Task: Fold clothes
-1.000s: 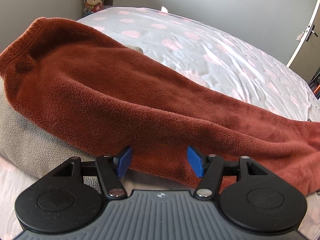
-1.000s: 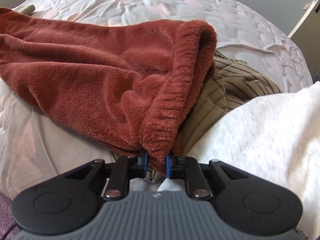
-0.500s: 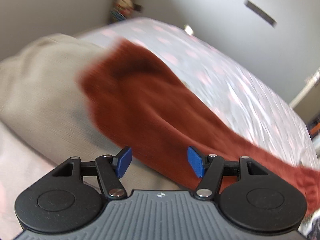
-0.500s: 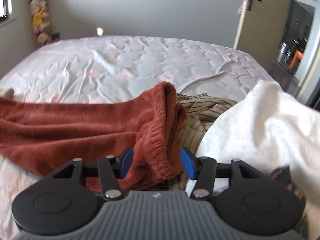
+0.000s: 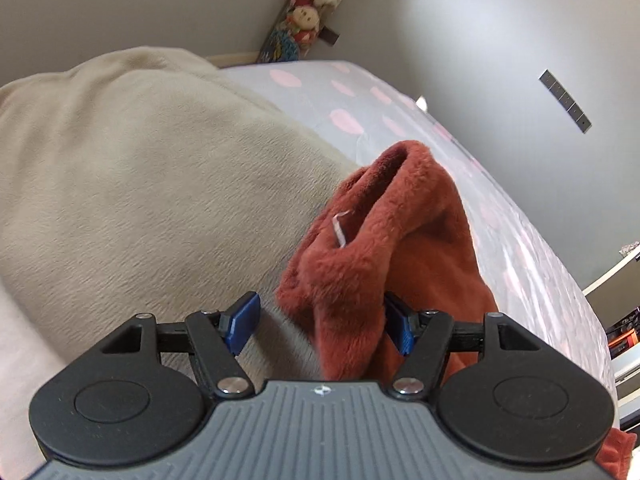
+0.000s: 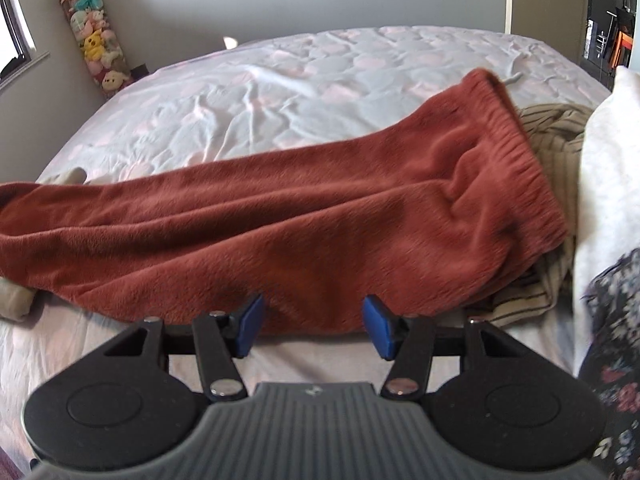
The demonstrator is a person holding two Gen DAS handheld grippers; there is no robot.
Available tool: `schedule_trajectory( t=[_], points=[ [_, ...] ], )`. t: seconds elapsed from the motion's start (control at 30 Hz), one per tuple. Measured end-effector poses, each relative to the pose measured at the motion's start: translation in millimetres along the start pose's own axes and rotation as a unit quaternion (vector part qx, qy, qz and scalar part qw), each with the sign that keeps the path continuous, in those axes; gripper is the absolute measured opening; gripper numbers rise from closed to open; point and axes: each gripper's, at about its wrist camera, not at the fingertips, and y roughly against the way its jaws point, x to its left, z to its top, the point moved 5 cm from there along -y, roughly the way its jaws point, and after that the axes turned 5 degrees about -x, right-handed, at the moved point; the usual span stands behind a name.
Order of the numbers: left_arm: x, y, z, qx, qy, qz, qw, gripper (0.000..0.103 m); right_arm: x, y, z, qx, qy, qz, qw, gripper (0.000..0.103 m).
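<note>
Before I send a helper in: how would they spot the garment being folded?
Look at the bed with its pale pink-spotted sheet. Stretched across its near edge lies the rust-red fleece garment. It is the only red, fuzzy piece, beside a striped tan garment and a white one.

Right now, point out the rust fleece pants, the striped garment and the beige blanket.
rust fleece pants (image 6: pixel 304 216): right wrist view, middle of the leg.
striped garment (image 6: pixel 556 136): right wrist view, bunched part beside the waistband.
beige blanket (image 5: pixel 152 184): left wrist view, its broad top.
</note>
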Motion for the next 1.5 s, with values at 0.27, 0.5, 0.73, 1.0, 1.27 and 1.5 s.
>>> schedule_trajectory(
  t=[0.27, 0.5, 0.73, 1.0, 1.27, 1.5],
  points=[
    [-31.0, -1.1, -3.1, -0.041, -0.055, 0.009, 0.9976, 0.028, 13.1, -12.5, -12.6, 0.017, 0.008, -0.001, 1.0, 0.058],
    [-111.7, 49.5, 1.6, -0.102, -0.141, -0.043, 0.9839, 0.025, 8.6, -10.5, -18.1, 0.016, -0.009, 0.015, 1.0, 0.059],
    [-263.8, 74.8, -47.0, -0.096, -0.265, -0.12, 0.9519, 0.025, 2.6, -2.2, -14.6, 0.003, -0.03, 0.041, 0.999, 0.059],
    [-385.2, 38.6, -183.7, -0.032, -0.393, -0.161, 0.9049, 0.025, -15.8, -5.7, -3.9, -0.007, -0.081, 0.079, 0.994, 0.058],
    [-398.8, 11.3, -314.2, 0.039, -0.498, -0.141, 0.8545, 0.026, -38.1, -30.9, 6.3, -0.019, -0.153, 0.112, 0.982, 0.058],
    [-379.7, 29.5, -328.4, 0.087, -0.508, -0.165, 0.8406, 0.061, -27.3, -48.8, 17.0, -0.027, -0.173, 0.181, 0.968, 0.047]
  ],
)
